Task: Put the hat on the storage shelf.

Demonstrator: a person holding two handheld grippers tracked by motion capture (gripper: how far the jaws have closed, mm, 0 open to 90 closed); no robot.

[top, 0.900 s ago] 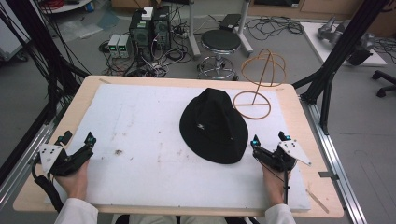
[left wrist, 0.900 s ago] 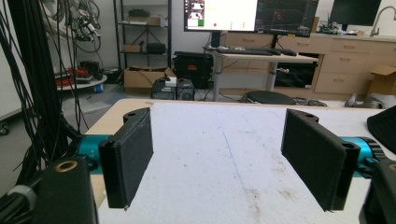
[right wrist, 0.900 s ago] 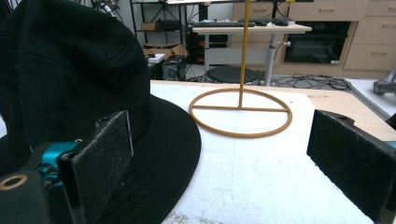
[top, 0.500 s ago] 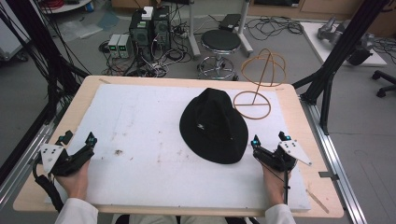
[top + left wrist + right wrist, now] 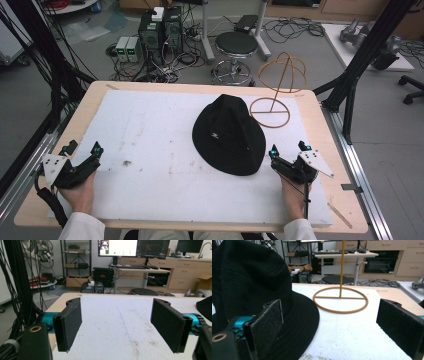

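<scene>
1. Cables, a stool and computer boxes crowd the floor beyond a wooden desk covered by a white mat.
2. On the mat, right of centre, a black hat rests brim down; just behind it to the right stands a wire hat stand, its ring base close to the brim.
3. At the hat's near-right brim the right tool sits with jaws wide apart and nothing between them; in the right gripper view the brim lies beside one jaw.
4. Well apart, at the near-left corner, the left tool rests gaping over bare mat.
5. The likely step is gripping the brim: slide one jaw under the edge, pinch firmly, and lift level so the crown clears the stand's dome.
</scene>
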